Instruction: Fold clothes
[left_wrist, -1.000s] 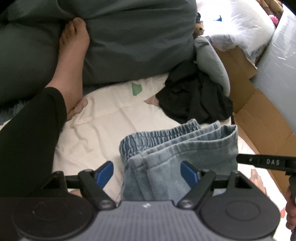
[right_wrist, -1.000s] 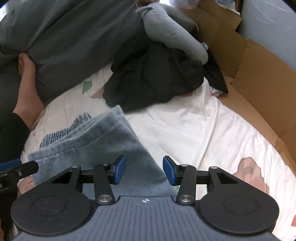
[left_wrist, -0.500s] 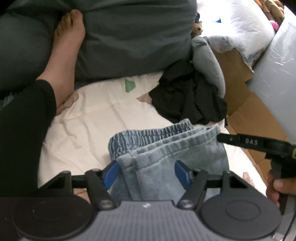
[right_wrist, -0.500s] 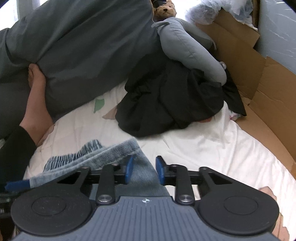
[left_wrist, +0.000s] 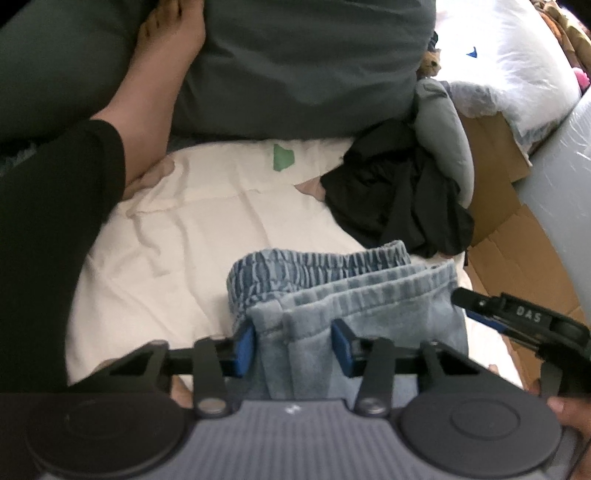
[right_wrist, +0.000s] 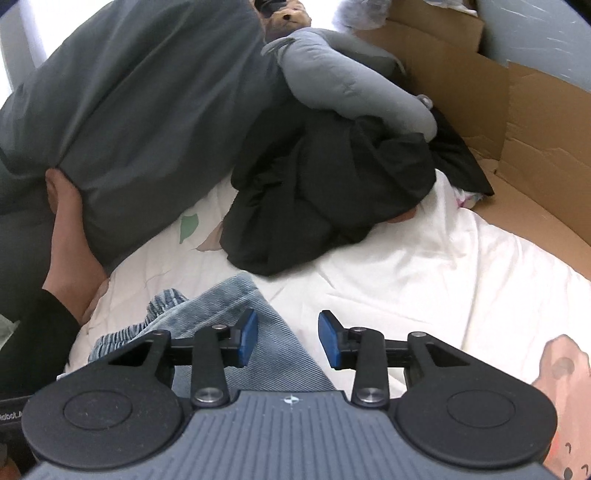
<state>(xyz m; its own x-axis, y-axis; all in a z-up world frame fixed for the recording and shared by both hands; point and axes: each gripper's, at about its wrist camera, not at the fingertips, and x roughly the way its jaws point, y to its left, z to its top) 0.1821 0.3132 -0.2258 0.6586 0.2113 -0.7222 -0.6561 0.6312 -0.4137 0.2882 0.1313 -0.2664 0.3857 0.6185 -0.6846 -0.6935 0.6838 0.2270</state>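
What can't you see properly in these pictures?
- Left view: the near part of the folded light-blue denim trousers is hidden behind the left gripper.
- Right view: the brown teddy bear is cut off by the top edge.
- Both views: what lies under the crumpled black garment.

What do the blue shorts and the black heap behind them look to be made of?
Blue shorts: soft washed denim or a denim-look cotton, matte; faded weave and a gathered stretchy waistband show. Black heap: thin, limp cloth with a slight sheen, falling in loose folds; likely a light knit or synthetic, hard to tell.
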